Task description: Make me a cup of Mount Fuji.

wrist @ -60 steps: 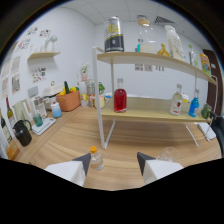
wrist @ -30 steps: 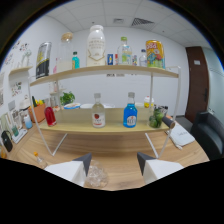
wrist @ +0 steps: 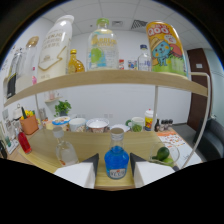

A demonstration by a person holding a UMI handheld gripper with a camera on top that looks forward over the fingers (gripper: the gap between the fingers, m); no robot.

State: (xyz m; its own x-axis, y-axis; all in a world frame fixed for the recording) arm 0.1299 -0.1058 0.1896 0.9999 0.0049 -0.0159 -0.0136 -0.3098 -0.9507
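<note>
Now gripper (wrist: 113,165) closer, open, blue bottle (wrist: 116,161) between fingers.

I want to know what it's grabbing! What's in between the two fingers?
In the gripper view, a bottle of blue liquid stands between the open fingers on the lower wooden shelf, gaps showing at both sides.

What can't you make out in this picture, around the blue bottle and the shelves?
- Blue bottle, gripper view: it stands between the open tool fingers; its base is hidden behind them, its label too small to read.
- Clear bottle: contents cannot be told.
- Green fruit: kind unclear, partly hidden by its glass dish.
- Upper shelf containers: labels blurred.
</note>
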